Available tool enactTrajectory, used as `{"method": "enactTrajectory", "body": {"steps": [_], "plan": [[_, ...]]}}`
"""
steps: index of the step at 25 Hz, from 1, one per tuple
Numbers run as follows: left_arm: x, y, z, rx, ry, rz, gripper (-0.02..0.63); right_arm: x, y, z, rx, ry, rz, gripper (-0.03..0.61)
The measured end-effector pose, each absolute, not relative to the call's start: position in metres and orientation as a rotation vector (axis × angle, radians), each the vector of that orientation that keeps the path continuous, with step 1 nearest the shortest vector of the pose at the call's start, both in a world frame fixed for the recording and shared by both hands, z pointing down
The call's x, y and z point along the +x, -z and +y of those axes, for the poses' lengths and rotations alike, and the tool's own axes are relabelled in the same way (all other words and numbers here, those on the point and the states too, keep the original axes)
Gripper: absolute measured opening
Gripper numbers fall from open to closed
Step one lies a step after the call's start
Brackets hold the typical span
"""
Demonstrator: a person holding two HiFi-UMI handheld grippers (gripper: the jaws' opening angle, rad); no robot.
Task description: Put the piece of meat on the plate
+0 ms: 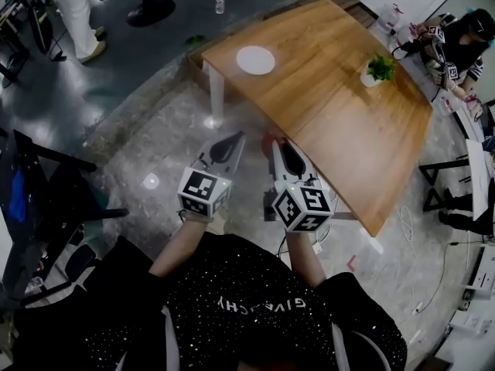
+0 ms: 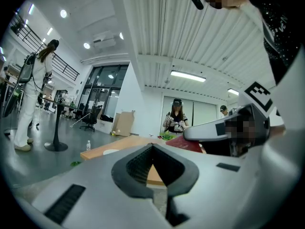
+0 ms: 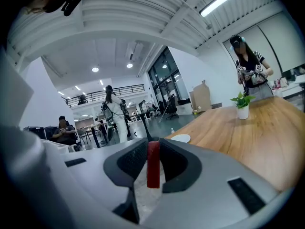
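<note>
Wooden table on glossy grey floor; white walls, glazed front (dark frames), ceiling strip lights.

The plate is lying near the table's far left corner, and the potted plant is standing well to its right.

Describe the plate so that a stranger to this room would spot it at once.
Find the large wooden table. On its top, near the corner above the white leg, lies the plate. It is flat, round and plain white, unlike the potted plant farther along, which stands upright with green leaves.
</note>
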State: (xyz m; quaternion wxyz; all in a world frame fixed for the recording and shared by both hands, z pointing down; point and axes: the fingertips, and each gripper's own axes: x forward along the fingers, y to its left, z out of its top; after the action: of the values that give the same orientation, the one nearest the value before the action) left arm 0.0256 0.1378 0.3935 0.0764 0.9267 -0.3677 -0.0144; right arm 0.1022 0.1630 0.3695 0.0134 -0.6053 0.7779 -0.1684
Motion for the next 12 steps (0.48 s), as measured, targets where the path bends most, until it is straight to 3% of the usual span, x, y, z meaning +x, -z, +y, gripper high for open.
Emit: {"method": "enactTrajectory", "body": {"steps": [12], "plan": [[0.032,-0.382,0.024,2.791,0.073,-1.039,0.006,0.103,-0.358,0.051,-1.937,0.53,2.409,0.086]]}}
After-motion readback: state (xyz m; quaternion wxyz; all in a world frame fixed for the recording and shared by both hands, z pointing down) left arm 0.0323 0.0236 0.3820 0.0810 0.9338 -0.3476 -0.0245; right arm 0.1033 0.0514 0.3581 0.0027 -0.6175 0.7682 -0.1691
